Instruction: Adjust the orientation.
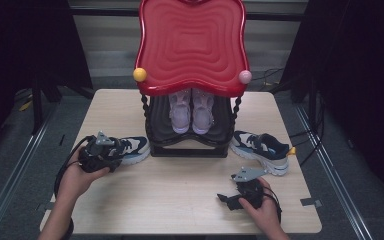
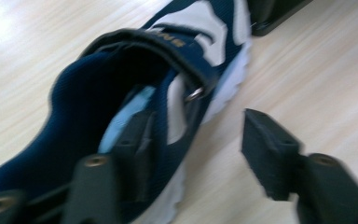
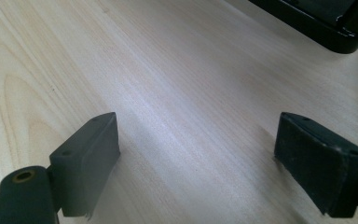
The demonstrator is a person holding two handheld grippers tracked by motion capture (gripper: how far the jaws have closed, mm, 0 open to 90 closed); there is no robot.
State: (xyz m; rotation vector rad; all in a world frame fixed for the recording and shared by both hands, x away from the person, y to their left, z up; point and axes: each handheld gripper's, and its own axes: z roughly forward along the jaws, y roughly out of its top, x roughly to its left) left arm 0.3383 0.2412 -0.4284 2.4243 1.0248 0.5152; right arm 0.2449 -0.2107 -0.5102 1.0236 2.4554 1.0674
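Note:
A navy and white sneaker [image 1: 134, 148] lies on the table left of the rack, toe toward the rack. My left gripper [image 1: 115, 156] is at its heel and stands open. In the left gripper view one jaw sits inside the sneaker [image 2: 121, 74] opening and the other outside, so my left gripper [image 2: 198, 128] straddles the shoe's side wall. The matching sneaker [image 1: 260, 150] lies right of the rack. Over bare wood near the front right, my right gripper [image 1: 225, 200] [image 3: 200, 128] is open with nothing between its fingers.
A black shoe rack [image 1: 160, 131] with a red wavy top [image 1: 192, 45] stands at the table's [image 1: 180, 200] back middle and holds a pale lilac pair of shoes [image 1: 191, 110]. The rack's black base [image 3: 317, 23] shows ahead of the right gripper.

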